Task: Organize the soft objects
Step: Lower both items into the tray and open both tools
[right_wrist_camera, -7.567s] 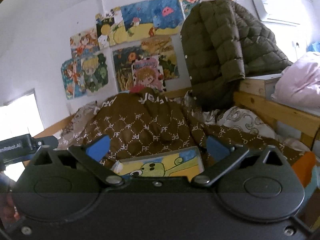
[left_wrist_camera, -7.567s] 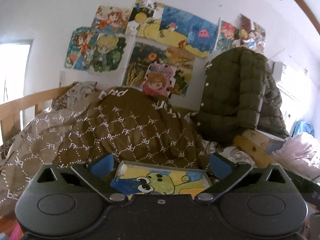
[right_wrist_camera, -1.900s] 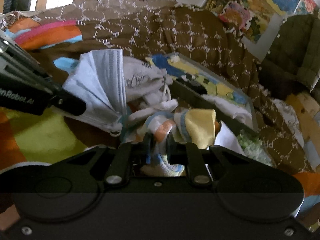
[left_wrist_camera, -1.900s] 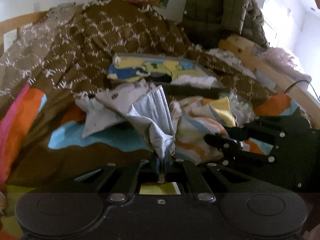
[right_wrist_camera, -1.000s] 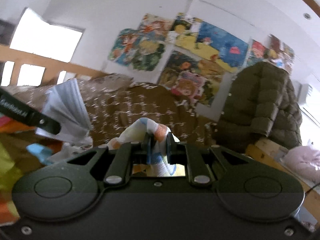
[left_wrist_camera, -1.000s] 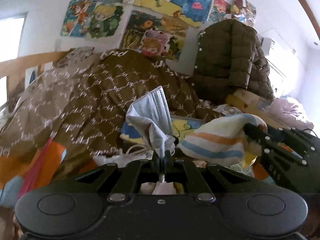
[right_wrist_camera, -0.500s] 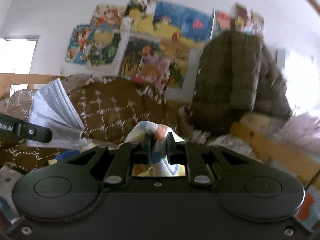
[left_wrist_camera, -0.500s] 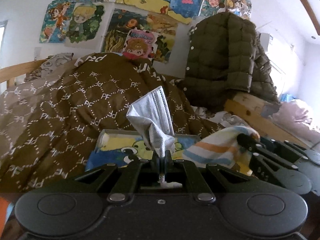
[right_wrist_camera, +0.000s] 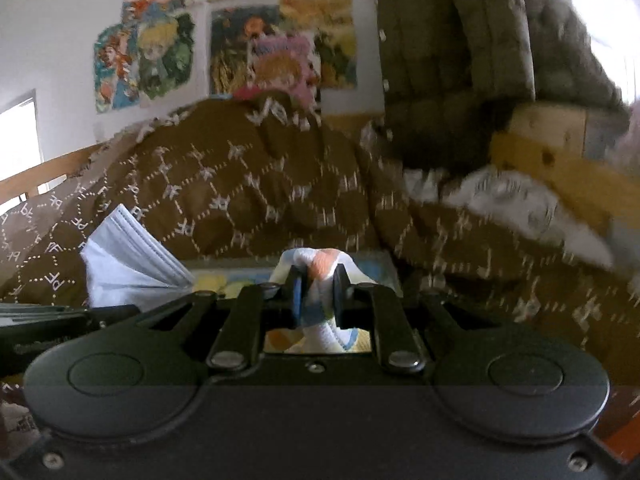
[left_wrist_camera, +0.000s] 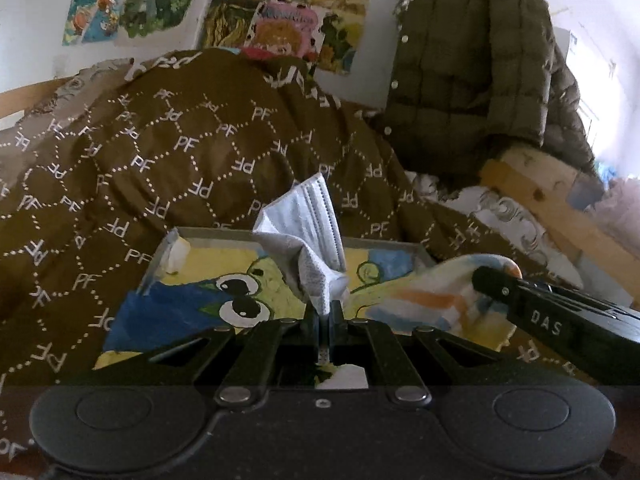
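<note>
My left gripper (left_wrist_camera: 324,312) is shut on a pale blue pleated face mask (left_wrist_camera: 308,232), which stands up from the jaws over a shallow box (left_wrist_camera: 208,236) with a green cartoon frog painted inside. My right gripper (right_wrist_camera: 316,292) is shut on a striped sock (right_wrist_camera: 320,264), white with orange, blue and yellow bands. In the left wrist view the right gripper (left_wrist_camera: 492,276) comes in from the right, and the sock (left_wrist_camera: 424,292) hangs over the box's right side. The right wrist view shows the mask (right_wrist_camera: 128,268) at the left and a strip of the box (right_wrist_camera: 224,276) behind the jaws.
A brown quilt (left_wrist_camera: 180,148) printed with white letters is heaped behind and around the box. An olive padded jacket (left_wrist_camera: 472,68) hangs at the back right over a wooden bed rail (left_wrist_camera: 544,196). Cartoon posters (left_wrist_camera: 280,24) cover the wall.
Both grippers have travelled forward and a little down, from the pile of soft things to over the frog box. The mask and sock stay gripped. The right gripper has rolled.
</note>
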`<state>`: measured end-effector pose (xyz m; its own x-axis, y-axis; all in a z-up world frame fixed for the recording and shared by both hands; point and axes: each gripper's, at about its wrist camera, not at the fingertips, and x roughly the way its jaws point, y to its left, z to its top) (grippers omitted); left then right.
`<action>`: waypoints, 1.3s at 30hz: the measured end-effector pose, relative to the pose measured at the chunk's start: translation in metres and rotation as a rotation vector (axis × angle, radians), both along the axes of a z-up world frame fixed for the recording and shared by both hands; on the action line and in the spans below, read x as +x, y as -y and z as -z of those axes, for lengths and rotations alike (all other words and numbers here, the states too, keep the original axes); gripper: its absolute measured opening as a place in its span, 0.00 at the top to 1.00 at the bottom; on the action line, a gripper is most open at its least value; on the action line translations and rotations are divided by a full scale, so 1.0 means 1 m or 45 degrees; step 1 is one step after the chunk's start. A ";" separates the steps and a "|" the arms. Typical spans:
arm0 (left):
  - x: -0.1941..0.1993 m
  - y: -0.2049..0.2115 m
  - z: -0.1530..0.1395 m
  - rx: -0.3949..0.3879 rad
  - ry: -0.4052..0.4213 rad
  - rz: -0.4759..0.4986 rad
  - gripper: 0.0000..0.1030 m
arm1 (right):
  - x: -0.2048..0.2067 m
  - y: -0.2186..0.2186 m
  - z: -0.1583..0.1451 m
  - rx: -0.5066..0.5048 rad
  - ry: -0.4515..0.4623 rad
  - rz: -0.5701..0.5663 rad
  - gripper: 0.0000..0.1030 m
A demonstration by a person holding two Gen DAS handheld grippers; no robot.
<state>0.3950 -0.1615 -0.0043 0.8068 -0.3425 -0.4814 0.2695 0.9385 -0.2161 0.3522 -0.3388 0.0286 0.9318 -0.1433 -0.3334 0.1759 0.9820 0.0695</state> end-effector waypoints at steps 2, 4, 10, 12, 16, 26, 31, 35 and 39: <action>0.004 0.004 0.008 0.008 -0.011 0.010 0.96 | 0.003 0.006 0.011 0.027 -0.040 0.011 0.92; 0.007 0.009 0.015 0.020 -0.023 0.013 0.96 | 0.002 0.005 0.016 0.047 -0.061 0.016 0.91; 0.013 0.012 0.035 0.029 -0.118 0.006 0.96 | 0.018 0.009 0.034 0.094 -0.171 -0.011 0.90; 0.014 0.012 0.039 0.051 -0.153 0.000 0.96 | 0.024 0.009 0.034 0.093 -0.196 -0.017 0.90; 0.013 0.008 0.043 0.055 -0.215 -0.011 0.94 | 0.042 0.011 0.039 0.103 -0.224 -0.028 0.88; -0.001 0.000 0.029 0.114 -0.245 -0.050 0.60 | 0.030 0.002 0.030 0.147 -0.220 -0.013 0.60; -0.019 -0.011 0.012 0.109 -0.207 -0.086 0.43 | 0.018 -0.003 0.019 0.141 -0.207 -0.027 0.49; -0.035 -0.021 -0.002 0.093 -0.182 -0.121 0.35 | 0.003 -0.002 0.005 0.155 -0.174 -0.026 0.34; -0.050 -0.032 -0.019 0.082 -0.138 -0.163 0.26 | -0.013 -0.002 -0.014 0.152 -0.122 -0.015 0.29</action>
